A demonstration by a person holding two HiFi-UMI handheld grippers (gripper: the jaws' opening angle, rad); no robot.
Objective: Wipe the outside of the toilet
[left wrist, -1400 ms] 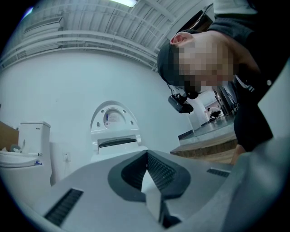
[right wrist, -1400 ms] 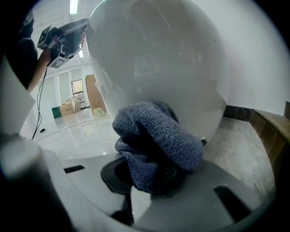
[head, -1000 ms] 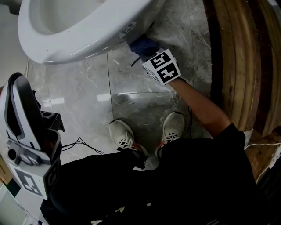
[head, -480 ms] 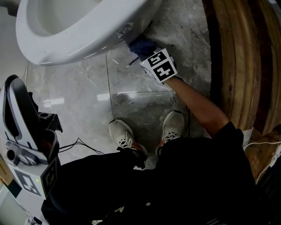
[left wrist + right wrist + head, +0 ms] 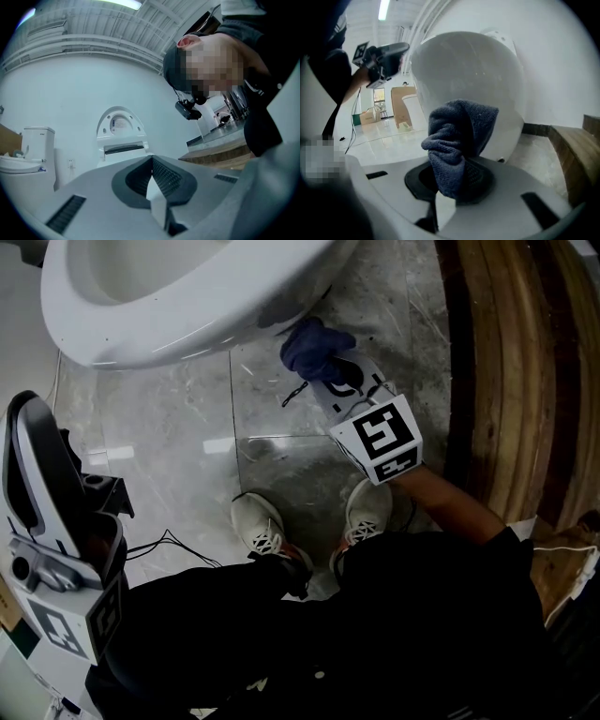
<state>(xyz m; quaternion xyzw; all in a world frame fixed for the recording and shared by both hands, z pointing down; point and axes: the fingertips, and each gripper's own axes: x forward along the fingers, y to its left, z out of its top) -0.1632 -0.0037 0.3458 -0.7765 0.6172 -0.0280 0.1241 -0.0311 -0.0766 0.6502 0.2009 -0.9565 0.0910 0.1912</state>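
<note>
One white toilet fills the top of the head view, its bowl overhanging a grey marble-tiled floor. Just below the right underside of the bowl, a dark blue cloth is held bunched up. Whether it touches the porcelain cannot be told. The cloth is clamped between the jaws of the right gripper, which is pointed up and to the left toward the toilet. Its marker cube sits at the end nearest the person's forearm. In the right gripper view the cloth is seen rising out of the jaws that pinch it, and its folded top stands in front of the rounded outside of the toilet.

The left gripper is held upright at the left edge of the head view, well apart from the toilet. In the left gripper view its jaws are seen pressed together with nothing between them. Beyond them a second toilet is shown against a white wall.

Two pale shoes are planted on the tiles below the cloth, and a thin black cable lies on the floor to their left. Curved wooden boards run down the right side of the head view.
</note>
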